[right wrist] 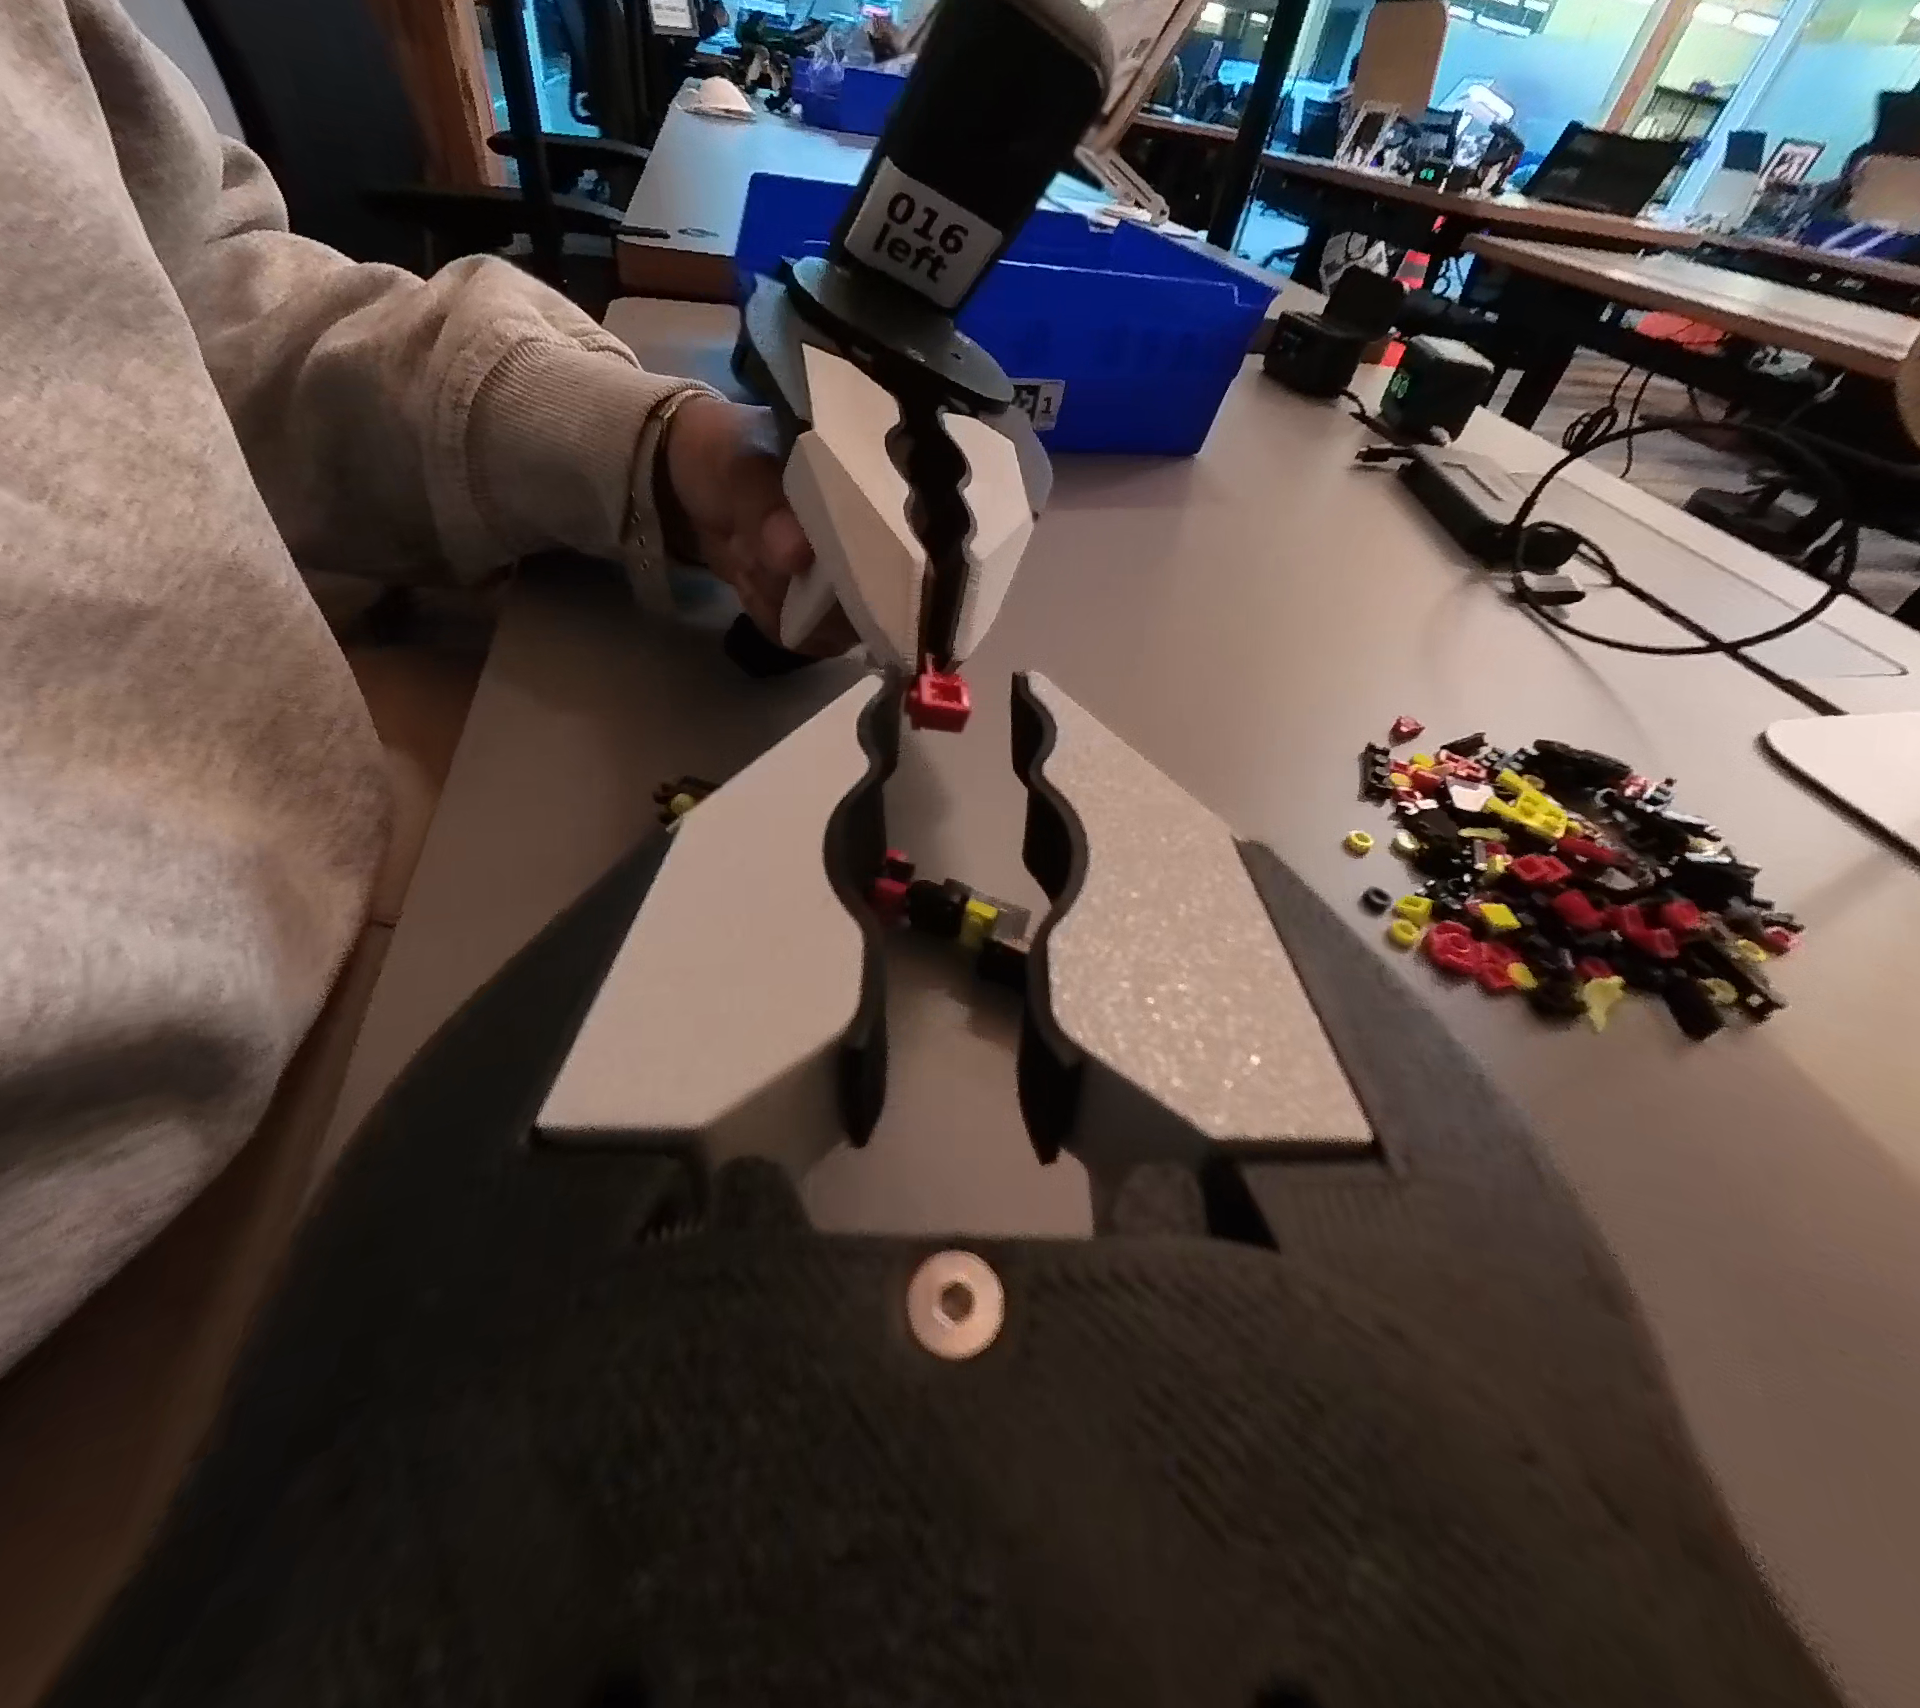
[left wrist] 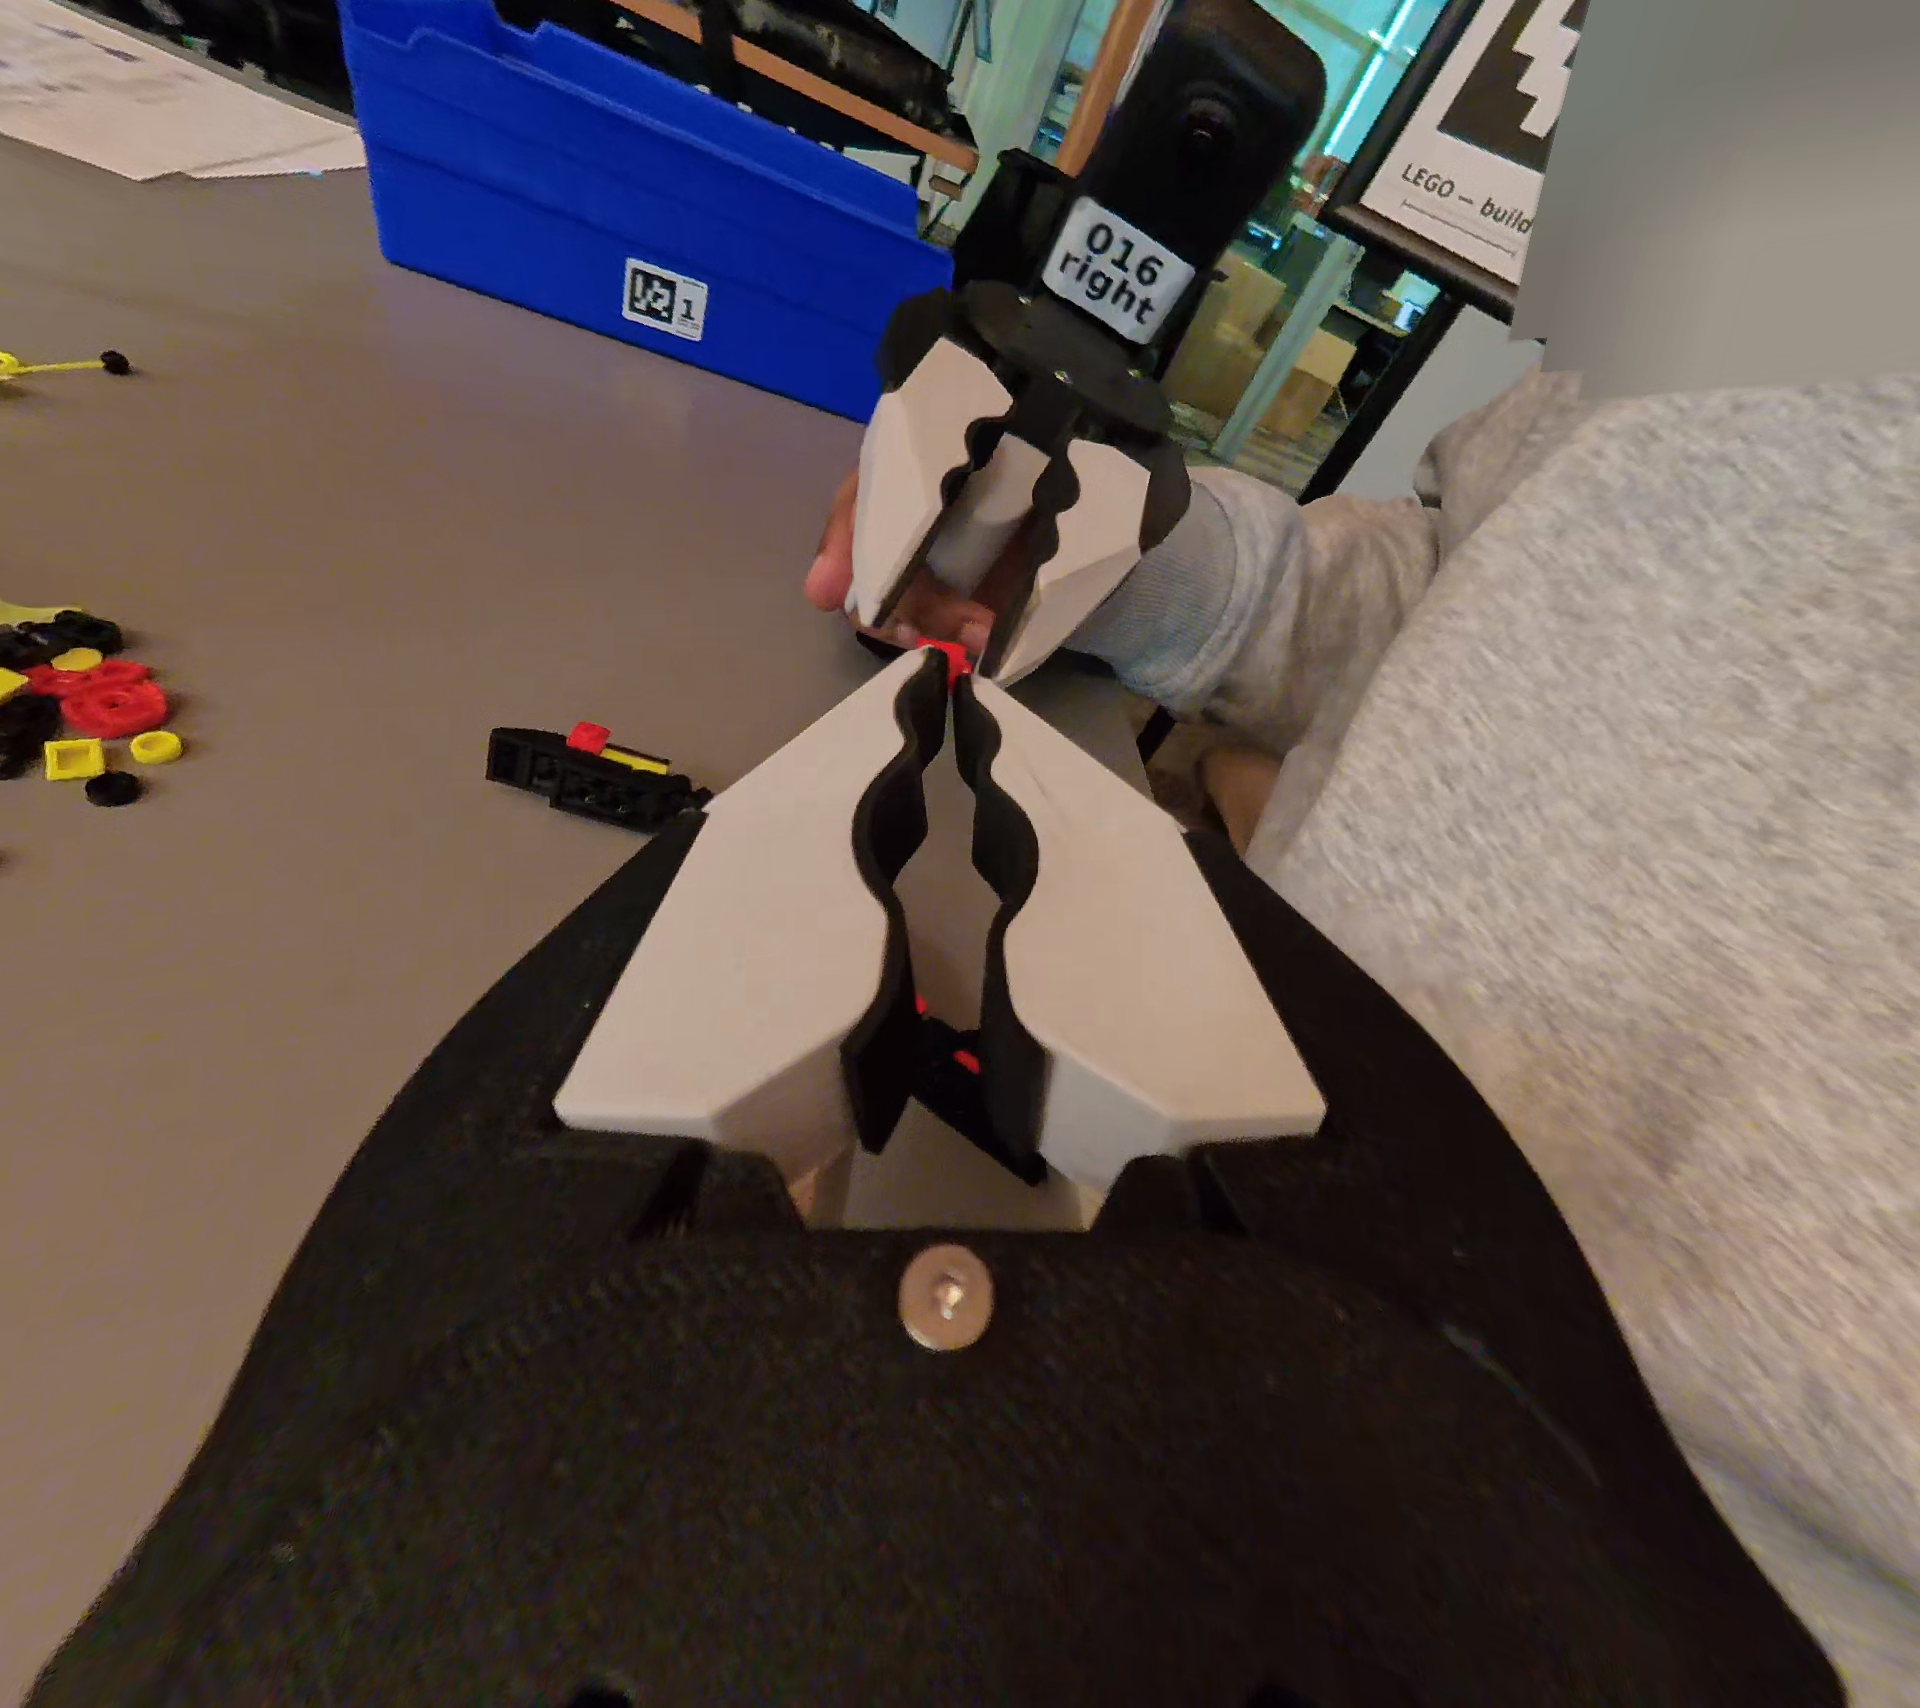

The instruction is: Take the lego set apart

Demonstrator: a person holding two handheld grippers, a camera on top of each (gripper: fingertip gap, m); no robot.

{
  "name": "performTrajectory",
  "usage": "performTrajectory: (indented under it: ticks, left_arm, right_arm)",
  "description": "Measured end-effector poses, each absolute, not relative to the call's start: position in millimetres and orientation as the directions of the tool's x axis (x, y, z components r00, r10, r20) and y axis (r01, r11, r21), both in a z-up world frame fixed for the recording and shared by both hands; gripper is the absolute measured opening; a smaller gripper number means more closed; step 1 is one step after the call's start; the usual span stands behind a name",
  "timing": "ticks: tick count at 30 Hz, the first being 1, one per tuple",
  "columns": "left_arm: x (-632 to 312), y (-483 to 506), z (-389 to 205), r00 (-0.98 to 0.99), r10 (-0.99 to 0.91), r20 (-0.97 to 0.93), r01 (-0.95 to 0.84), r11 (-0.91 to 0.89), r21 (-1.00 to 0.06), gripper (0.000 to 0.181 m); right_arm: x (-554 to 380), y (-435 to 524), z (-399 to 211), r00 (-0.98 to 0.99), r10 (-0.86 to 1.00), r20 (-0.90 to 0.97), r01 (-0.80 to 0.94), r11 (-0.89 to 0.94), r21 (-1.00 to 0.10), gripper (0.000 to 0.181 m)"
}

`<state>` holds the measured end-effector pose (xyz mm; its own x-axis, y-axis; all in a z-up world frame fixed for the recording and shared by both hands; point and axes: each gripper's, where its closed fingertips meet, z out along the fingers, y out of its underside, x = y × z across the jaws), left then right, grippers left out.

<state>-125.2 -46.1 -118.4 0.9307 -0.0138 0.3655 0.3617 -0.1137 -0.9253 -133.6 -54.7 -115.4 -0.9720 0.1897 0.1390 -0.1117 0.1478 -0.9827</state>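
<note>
While the left gripper (right wrist: 940, 650) pinches a small red brick (right wrist: 939, 702) at its very tip, fingers drawn tight on it, the right gripper (right wrist: 951, 687) stands with its fingers parted and nothing between them. Seen from the right wrist view, the brick hangs at twelve o'clock just past the right fingertips, nearer the left-hand one, in the mouth of the gap but not touched by either. It is held up off the tabletop (right wrist: 1299, 598).

Below, a partly built black strip of lego with red and yellow bits (left wrist: 592, 770) lies flat, its long axis running roughly from ten to four o'clock in the left wrist view. Off at three o'clock in the right wrist view sits a pile of loose red, yellow and black pieces (right wrist: 1558, 869), with a blue bin (left wrist: 623, 193) further back.

My guess is the red brick is either to be passed across or dropped on the pile; the right gripper is nearer that pile, and only needs to close where it is.
</note>
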Motion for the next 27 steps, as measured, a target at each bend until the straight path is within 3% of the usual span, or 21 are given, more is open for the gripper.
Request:
performTrajectory:
  ticks: [6,12,21,27]
  left_arm:
    - [-123.1,-45.8,-114.9,0.957,-0.008,0.291,0.289,-0.098,-0.952,0.0]
    - [-127.0,-45.9,-112.8,0.941,-0.001,0.338,0.338,-0.058,-0.939,0.001]
    - [-134.2,-48.2,-109.0,0.805,-0.075,0.588,0.59,-0.004,-0.808,0.017]
    - [-128.2,-44.1,-108.9,0.717,-0.139,0.683,0.687,-0.023,-0.726,0.002]
  right_arm:
    - [-129.2,-56.3,-117.3,-0.987,0.156,0.026,-0.003,0.146,-0.989,0.009]
    - [-132.8,-55.5,-116.2,-0.981,0.191,0.031,-0.003,0.144,-0.99,0.009]
    - [-136.6,-51.6,-107.3,-0.887,0.274,0.373,-0.317,0.228,-0.921,0.009]
    - [-135.6,-54.1,-108.2,-0.797,0.281,0.534,-0.456,0.3,-0.838,0.009]
